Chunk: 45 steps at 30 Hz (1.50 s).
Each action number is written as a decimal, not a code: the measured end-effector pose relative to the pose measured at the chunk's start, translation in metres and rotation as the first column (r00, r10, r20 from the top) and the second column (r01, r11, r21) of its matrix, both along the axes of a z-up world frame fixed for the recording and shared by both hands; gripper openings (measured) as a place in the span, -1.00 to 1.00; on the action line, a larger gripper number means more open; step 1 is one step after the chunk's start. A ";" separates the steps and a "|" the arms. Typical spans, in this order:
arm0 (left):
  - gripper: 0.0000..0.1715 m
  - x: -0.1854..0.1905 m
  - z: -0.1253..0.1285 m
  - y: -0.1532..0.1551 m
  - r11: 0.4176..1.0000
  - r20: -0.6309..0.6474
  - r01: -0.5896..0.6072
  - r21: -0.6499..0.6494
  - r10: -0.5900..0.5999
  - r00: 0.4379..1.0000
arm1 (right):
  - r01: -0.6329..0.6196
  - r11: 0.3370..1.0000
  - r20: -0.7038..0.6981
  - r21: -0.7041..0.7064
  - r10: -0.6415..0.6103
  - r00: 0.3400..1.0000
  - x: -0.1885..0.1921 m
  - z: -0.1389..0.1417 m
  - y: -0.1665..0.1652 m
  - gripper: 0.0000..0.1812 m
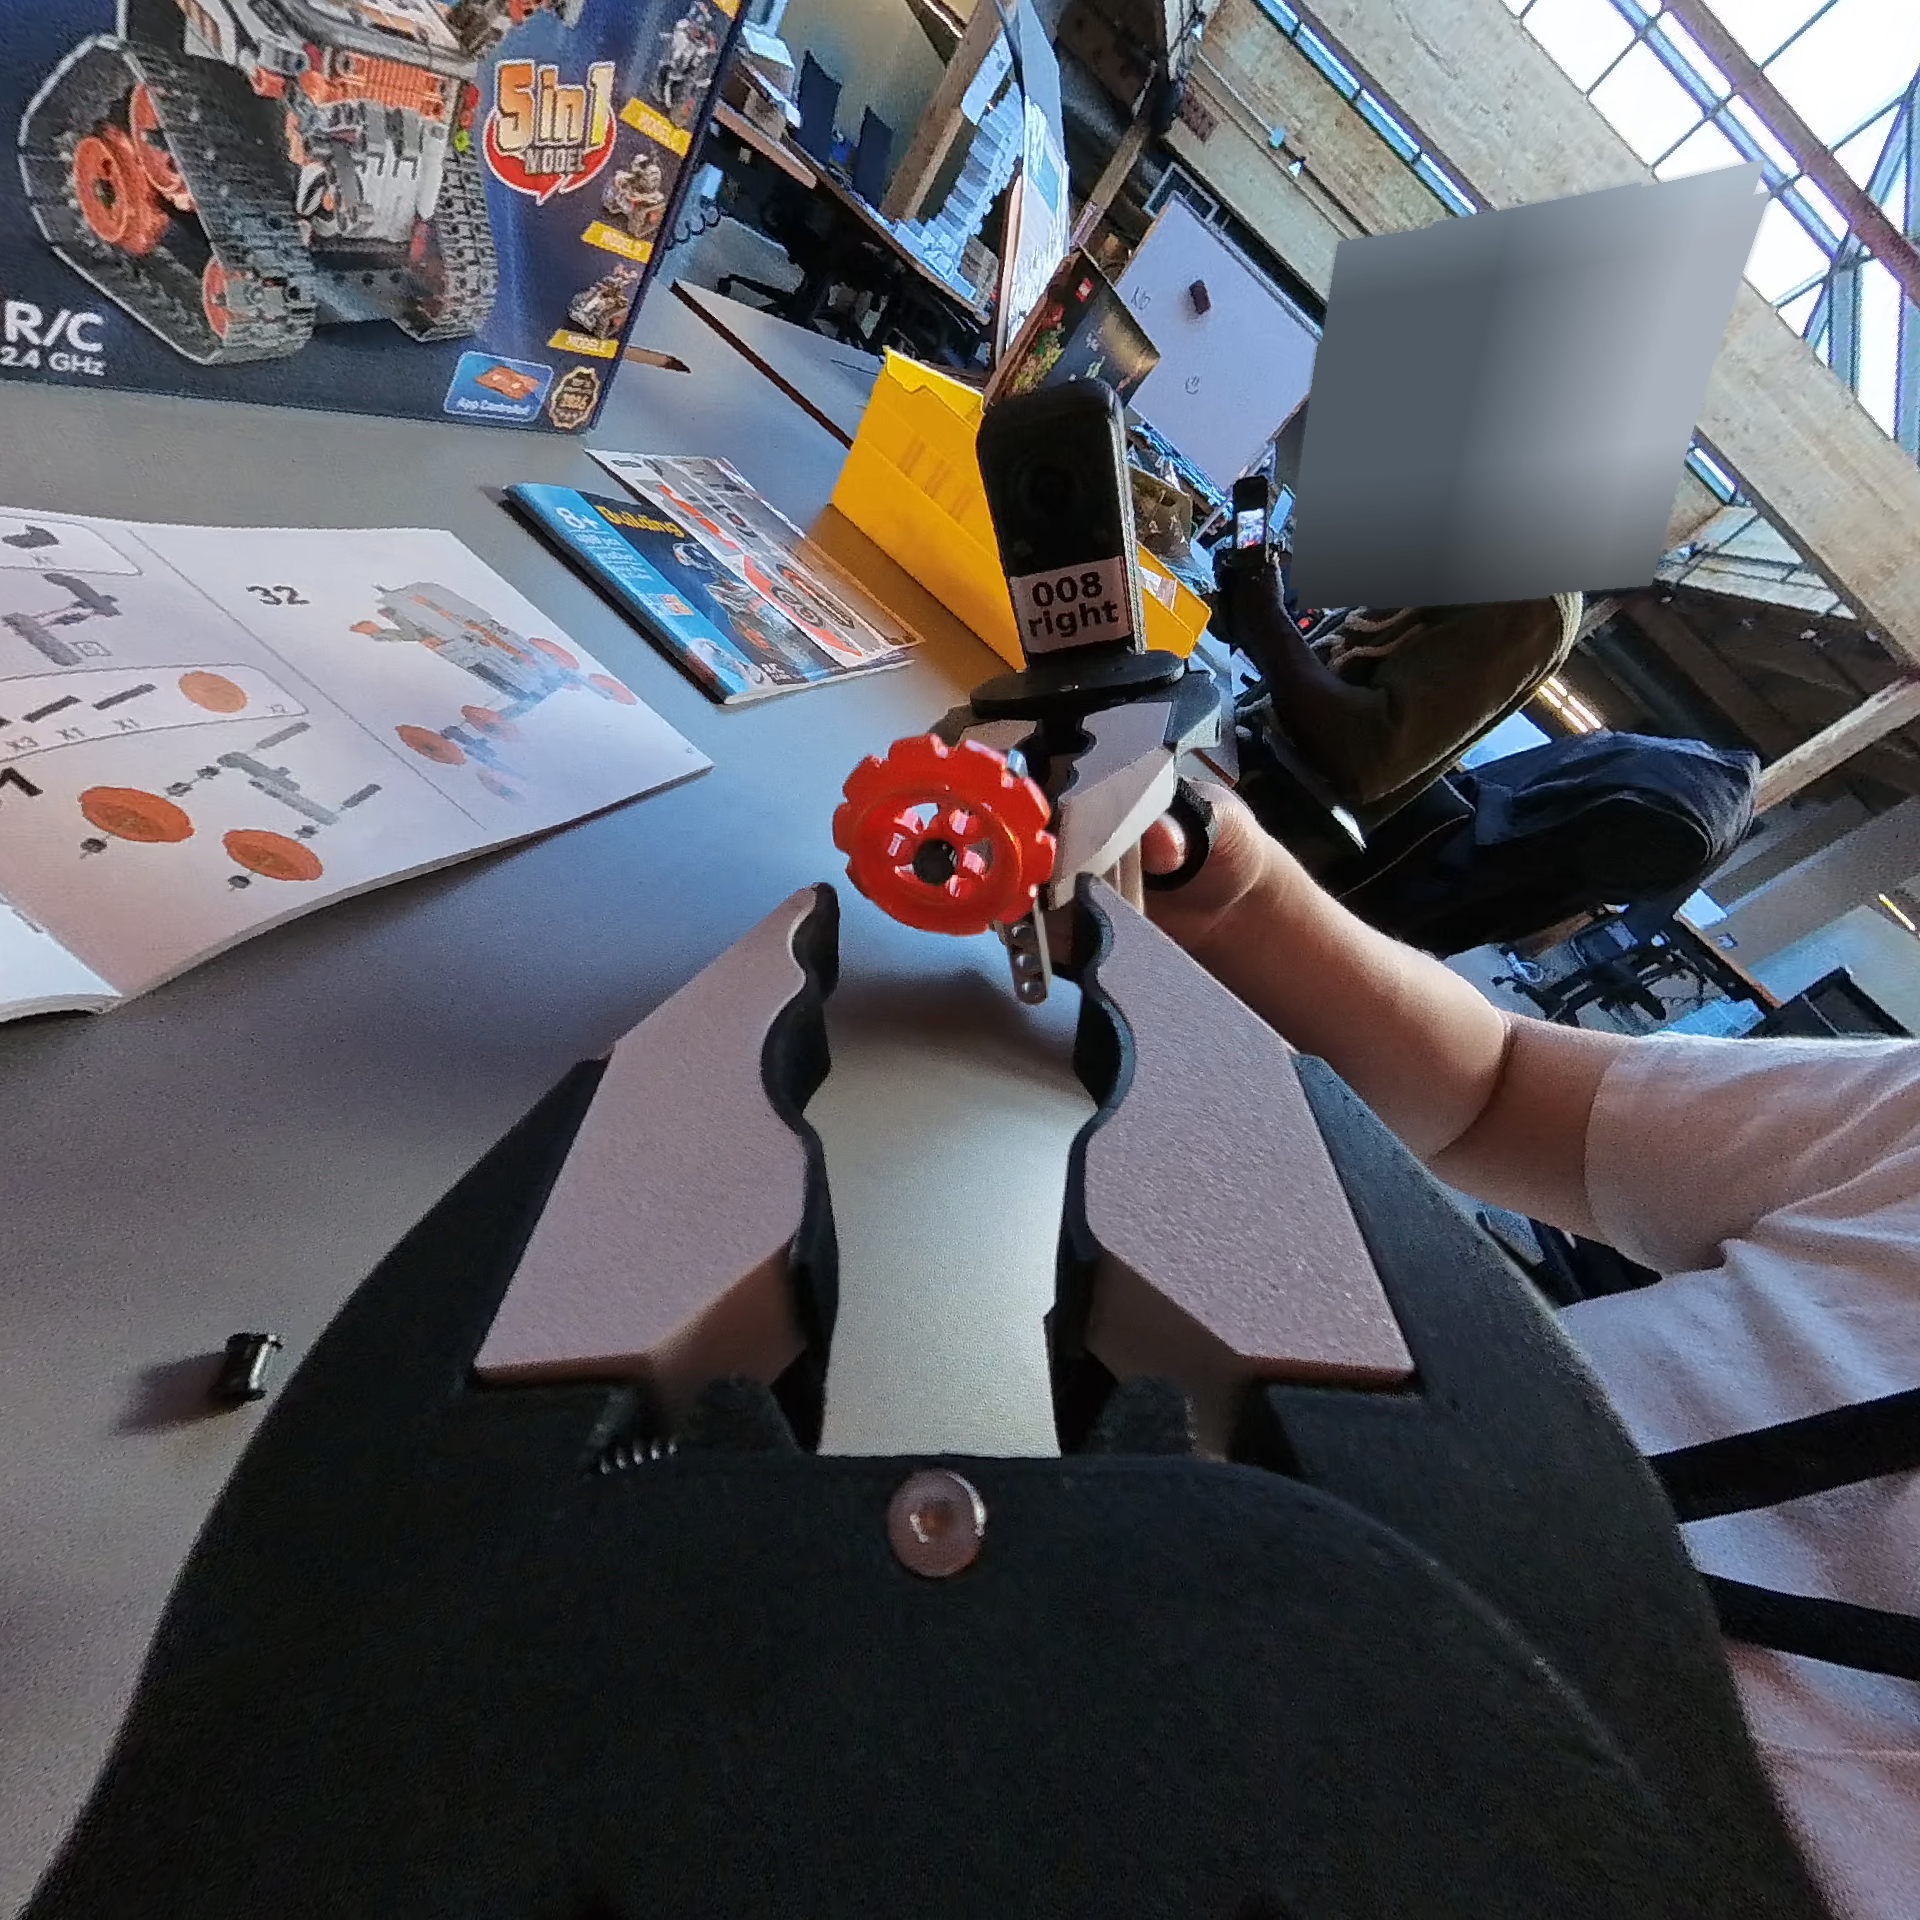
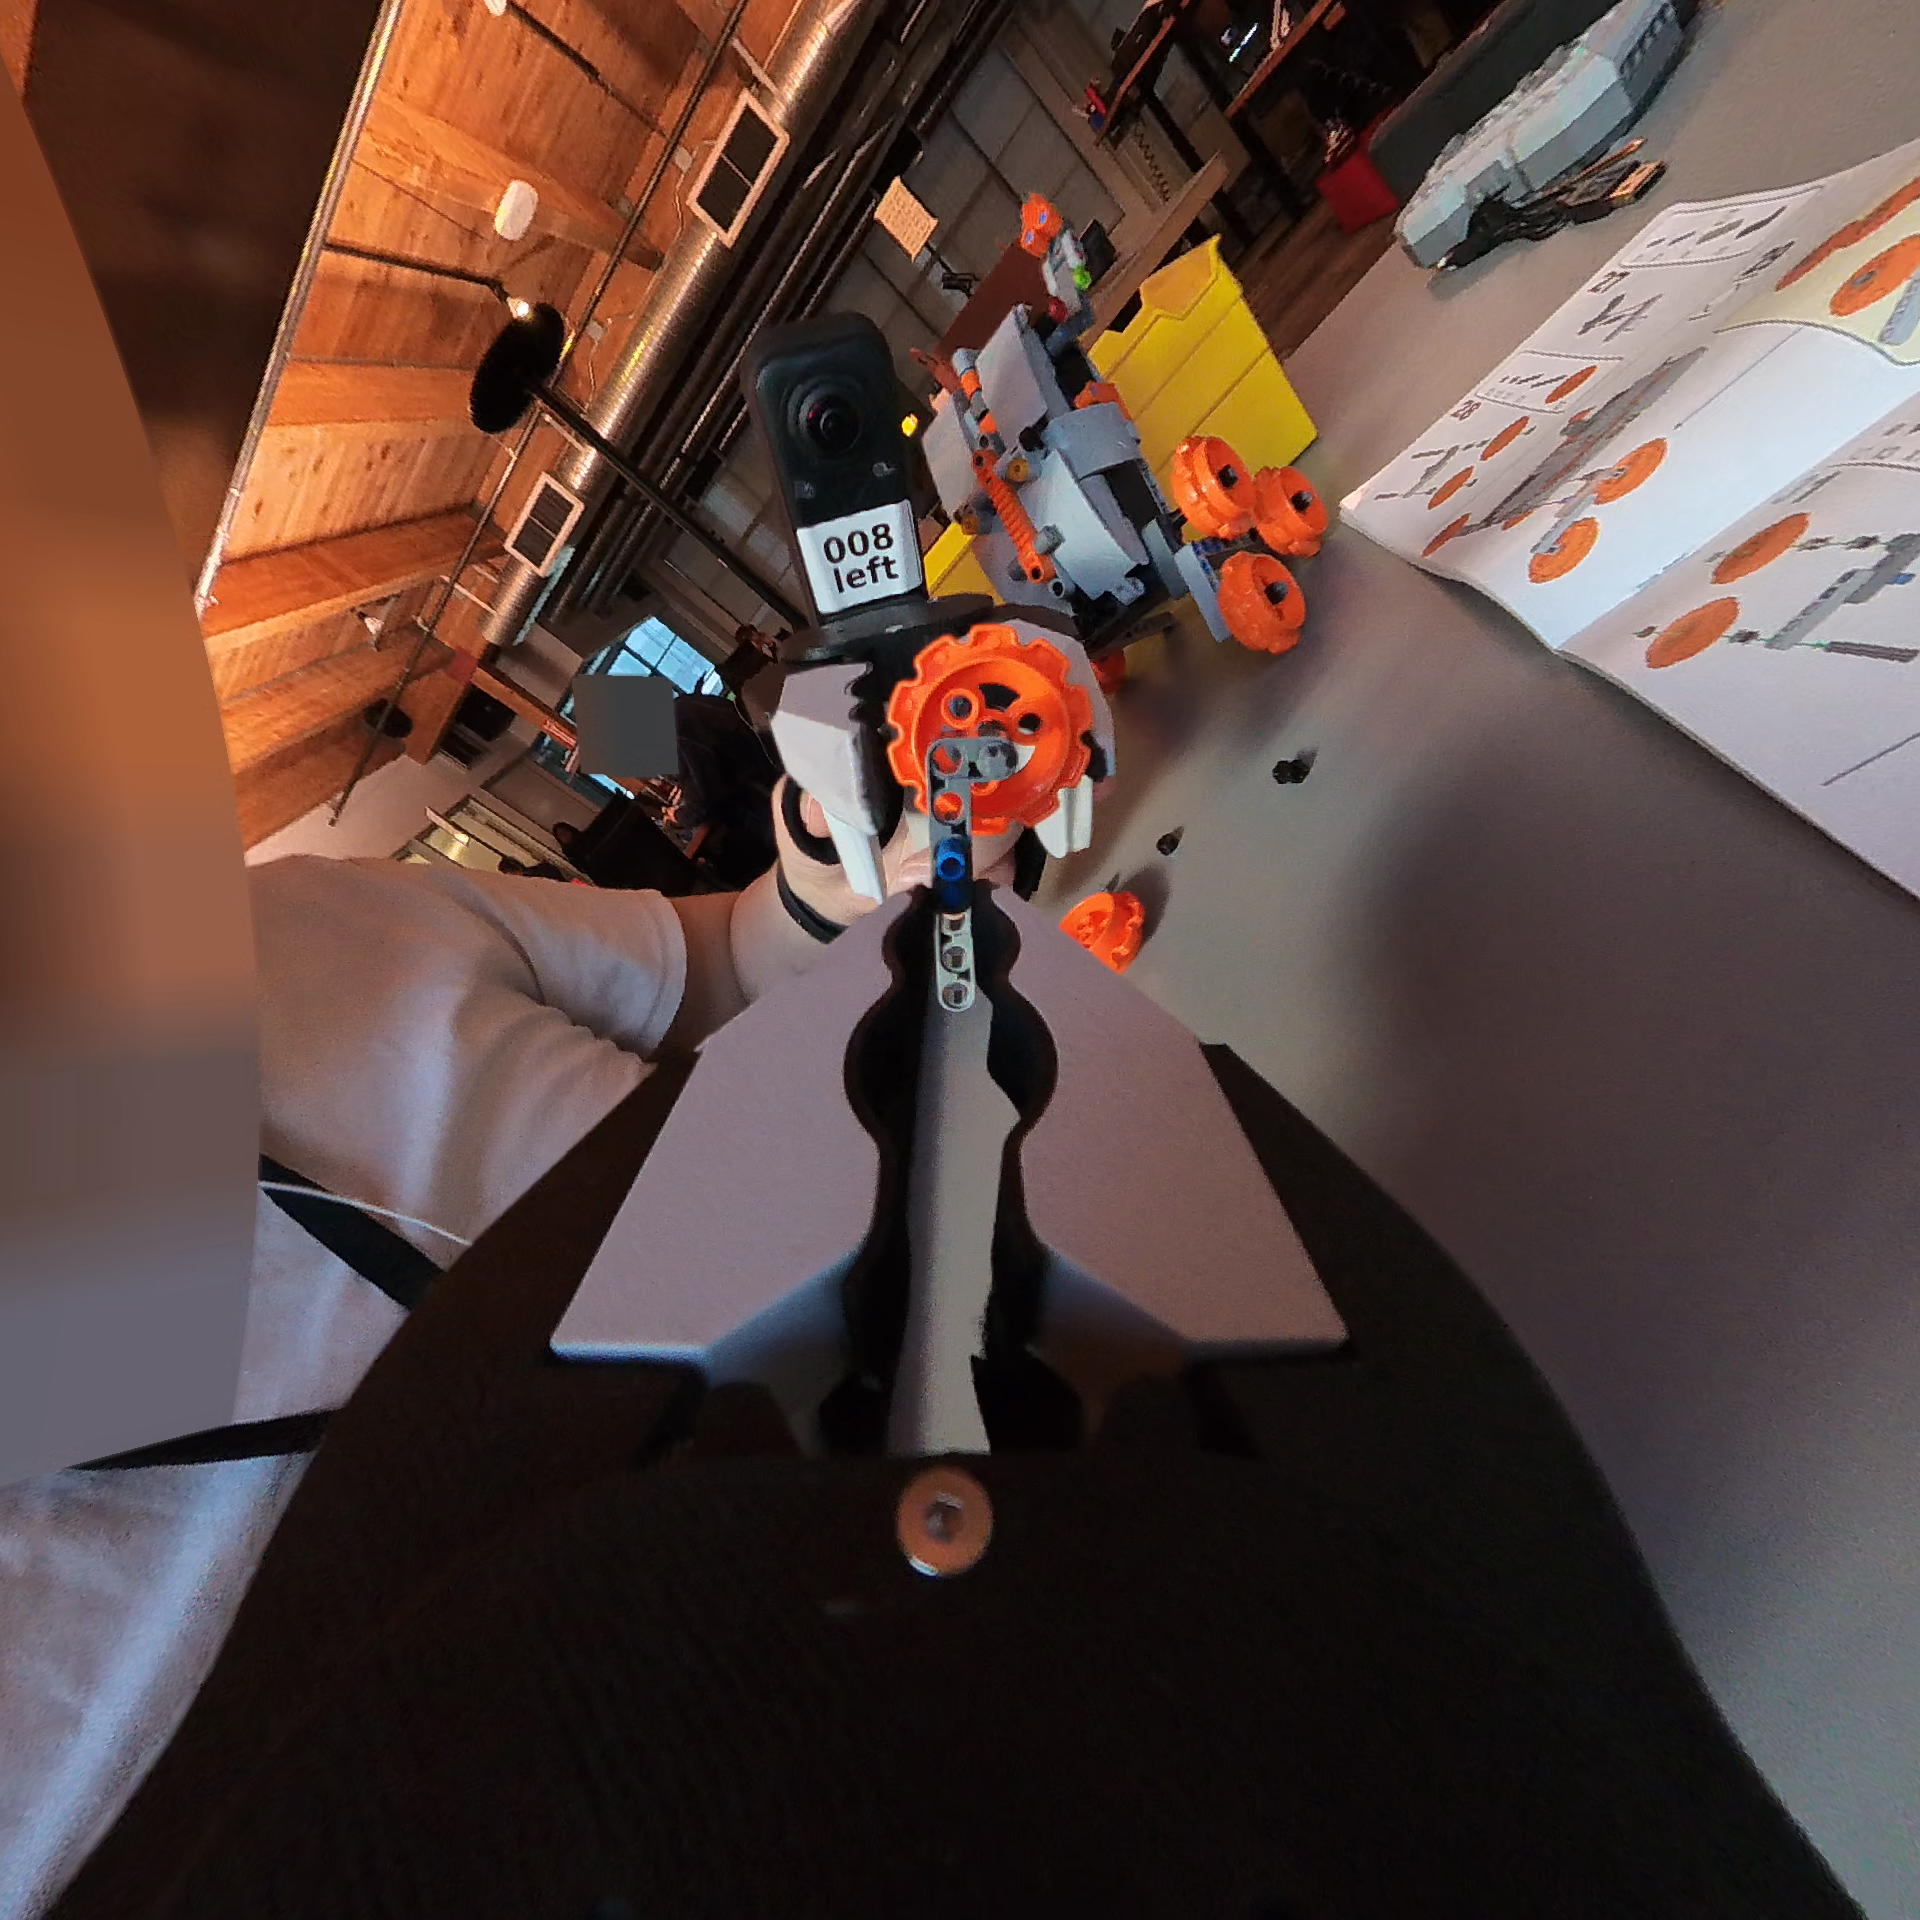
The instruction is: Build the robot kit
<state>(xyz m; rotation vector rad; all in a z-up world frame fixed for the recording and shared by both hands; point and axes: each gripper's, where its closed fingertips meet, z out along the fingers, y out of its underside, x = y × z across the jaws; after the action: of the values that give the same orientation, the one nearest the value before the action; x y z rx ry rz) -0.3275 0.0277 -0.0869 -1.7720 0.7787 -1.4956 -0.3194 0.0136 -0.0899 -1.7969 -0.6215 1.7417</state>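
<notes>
My right gripper [image 2: 951, 935] is shut on a thin grey holed beam [image 2: 951, 961]. The beam carries a blue pin [image 2: 948, 862] and, at its far end, an orange toothed wheel [image 2: 987, 727]. In the left wrist view the right gripper [image 1: 1049, 883] holds the beam [image 1: 1029, 956] above the grey table [image 1: 312, 1195], with the wheel [image 1: 940, 831] facing me. My left gripper [image 1: 956, 909] is open and empty, its tips just short of the wheel. In the right wrist view the left gripper [image 2: 966, 842] stands behind the wheel with a finger on each side.
An open instruction booklet [image 1: 312, 727], a smaller booklet [image 1: 707, 582], a toy box [image 1: 312, 187] and a yellow bin [image 1: 914, 488] lie beyond. A small black piece [image 1: 244, 1361] lies left. A part-built model [image 2: 1081, 488], a loose orange wheel [image 2: 1107, 925] and black pins [image 2: 1288, 769] sit on the table. The grippers are tip to tip, or close to it. From the left gripper's tips to the small black piece [image 1: 244, 1361] is close to 11 cm.
</notes>
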 end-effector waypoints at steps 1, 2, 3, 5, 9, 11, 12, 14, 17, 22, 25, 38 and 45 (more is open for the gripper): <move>-0.48 0.001 0.000 -0.001 1.000 -0.002 0.003 0.005 -0.003 1.000 | -0.011 1.000 0.005 0.006 0.011 1.000 -0.001 0.000 -0.002 -0.94; -0.48 0.001 0.000 -0.002 1.000 -0.005 0.004 0.012 -0.004 1.000 | -0.020 1.000 0.012 0.012 0.020 1.000 -0.002 -0.001 -0.004 -0.94; -0.48 0.001 0.001 -0.002 1.000 -0.002 0.007 0.020 -0.007 1.000 | -0.027 0.999 0.022 0.019 0.027 0.999 -0.003 -0.002 -0.005 -0.94; -0.50 0.000 0.004 -0.002 0.999 0.005 0.002 0.036 -0.002 1.000 | -0.041 0.999 0.035 0.030 0.040 0.999 -0.005 -0.003 -0.007 -0.94; -0.54 -0.002 0.001 -0.002 0.998 -0.029 0.018 0.055 -0.016 0.999 | -0.048 0.998 0.044 0.026 0.047 0.998 -0.006 -0.005 -0.009 -0.94; -0.54 -0.003 -0.001 -0.001 0.998 -0.049 0.005 0.064 -0.002 0.999 | -0.034 0.999 0.059 0.022 0.033 0.998 -0.006 -0.008 -0.006 -0.94; -0.54 -0.004 -0.003 0.001 0.998 -0.057 -0.008 0.057 0.011 0.998 | -0.016 0.999 0.082 0.044 0.012 0.997 -0.007 -0.011 -0.004 -0.93; -0.54 -0.004 -0.007 0.004 1.000 -0.054 -0.022 0.013 0.023 0.998 | 0.035 0.992 0.166 0.121 -0.055 0.985 -0.008 -0.020 0.003 -0.70; -0.54 -0.007 -0.016 0.010 0.997 -0.069 -0.049 -0.054 0.045 0.997 | 0.087 0.955 0.310 0.283 -0.177 0.934 -0.008 -0.034 0.015 -0.45; -0.54 -0.010 -0.031 0.016 0.989 -0.118 -0.080 -0.123 0.065 0.991 | -0.009 0.809 0.466 0.587 -0.329 0.821 -0.008 -0.041 0.019 -0.45; -0.54 -0.007 -0.027 0.010 0.990 -0.095 -0.044 -0.136 0.031 0.995 | -0.093 0.737 0.520 0.670 -0.375 0.768 -0.008 -0.049 0.020 -0.46; -0.54 -0.005 -0.053 0.009 0.955 -0.154 -0.054 -0.292 0.009 0.988 | -0.057 0.982 0.478 0.178 -0.036 0.878 -0.009 -0.071 -0.001 -0.91; -0.54 -0.010 -0.071 0.017 0.959 -0.277 -0.128 -0.254 0.055 0.959 | -0.083 0.955 0.604 0.286 -0.113 0.789 -0.003 -0.086 0.005 -0.86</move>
<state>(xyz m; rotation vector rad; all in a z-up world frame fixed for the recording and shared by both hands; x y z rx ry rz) -0.3380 0.0443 -0.1581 -2.2185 0.6316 -1.3673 -0.3224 0.0186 -0.1763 -2.1223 -1.0636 0.9380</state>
